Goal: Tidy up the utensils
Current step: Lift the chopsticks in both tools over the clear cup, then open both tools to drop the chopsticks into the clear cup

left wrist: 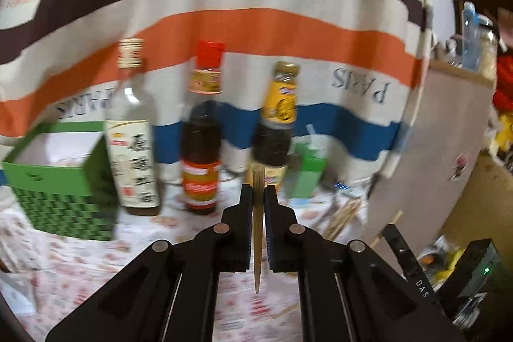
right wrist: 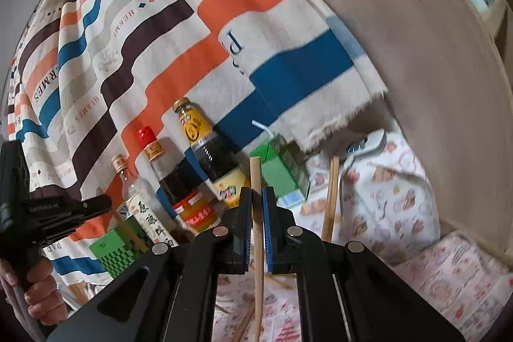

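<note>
My left gripper (left wrist: 258, 193) is shut on an olive bamboo chopstick (left wrist: 257, 233) that stands upright between the pads, its pointed end down. In the right wrist view, my right gripper (right wrist: 256, 196) is shut on a pale wooden chopstick (right wrist: 257, 246), also upright. Both are held above the patterned tablecloth (left wrist: 80, 271). Several loose chopsticks (left wrist: 343, 213) lie on the cloth to the right, and one more (right wrist: 332, 194) leans near the green carton (right wrist: 282, 172). A green checked open box (left wrist: 61, 185) stands at the left. A hand (right wrist: 38, 287) holds the left gripper (right wrist: 104, 202) at the far left.
Three sauce bottles stand in a row against a striped cloth: a clear one (left wrist: 133, 133), a red-capped dark one (left wrist: 202, 133) and a yellow-labelled one (left wrist: 277, 117). A brown board (right wrist: 416, 85) walls the right side. A grey metal tool (right wrist: 362, 149) lies near it.
</note>
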Motion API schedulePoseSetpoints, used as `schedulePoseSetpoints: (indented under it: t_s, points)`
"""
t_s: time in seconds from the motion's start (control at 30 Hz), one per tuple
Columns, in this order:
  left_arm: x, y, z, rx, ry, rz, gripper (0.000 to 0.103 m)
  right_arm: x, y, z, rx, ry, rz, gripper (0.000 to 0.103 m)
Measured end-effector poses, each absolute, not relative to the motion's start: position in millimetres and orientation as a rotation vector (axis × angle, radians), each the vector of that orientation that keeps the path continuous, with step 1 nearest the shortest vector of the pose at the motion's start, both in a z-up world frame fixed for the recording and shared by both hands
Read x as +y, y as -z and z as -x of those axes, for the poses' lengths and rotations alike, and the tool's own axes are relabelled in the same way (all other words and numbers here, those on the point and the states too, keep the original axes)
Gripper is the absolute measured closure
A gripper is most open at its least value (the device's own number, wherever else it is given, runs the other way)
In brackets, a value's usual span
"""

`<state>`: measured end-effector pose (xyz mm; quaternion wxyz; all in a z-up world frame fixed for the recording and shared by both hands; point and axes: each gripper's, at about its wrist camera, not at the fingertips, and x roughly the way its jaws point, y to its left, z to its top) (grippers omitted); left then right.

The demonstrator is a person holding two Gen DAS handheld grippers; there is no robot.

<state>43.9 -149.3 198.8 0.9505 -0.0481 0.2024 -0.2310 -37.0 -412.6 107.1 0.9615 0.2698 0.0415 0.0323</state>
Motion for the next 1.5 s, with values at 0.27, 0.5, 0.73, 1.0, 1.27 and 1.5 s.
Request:
schedulePoseSetpoints:
  t_s: [0.27, 0.5, 0.73, 1.0, 1.27, 1.5]
  points:
    - [-180.5, -208.9, -38.9, 0.300, 0.513, 0.143, 0.097, -427.4, -151.4, 39.1, -0.065, -0.015, -0.510, 0.095]
    - [-194.9, -178.8, -57.6, 0.329, 0.548, 0.168, 0.097, -428.5, -138.0, 27.4, -0.065, 0.120, -0.448, 0.095]
    - [-191.7, -148.4, -80.3, 0.422, 0.536, 0.213, 0.097, -441.2, -112.3, 15.9, -0.020, 0.136, -0.466, 0.095]
    - [-166.6, -117.6, -100.1, 0.503, 0.609, 0.390, 0.097, -452.4, -80.4, -9.8, 0.119, 0.107, -0.563, 0.095]
    - [-175.2, -105.6, -97.5, 0.499, 0.539, 0.279, 0.096, -452.5, -67.3, -21.7, 0.183, 0.102, -0.562, 0.095]
    - [-182.7, -104.8, -95.2, 0.500, 0.497, 0.203, 0.095, -449.9, -69.0, -24.2, 0.233, 0.087, -0.527, 0.095]
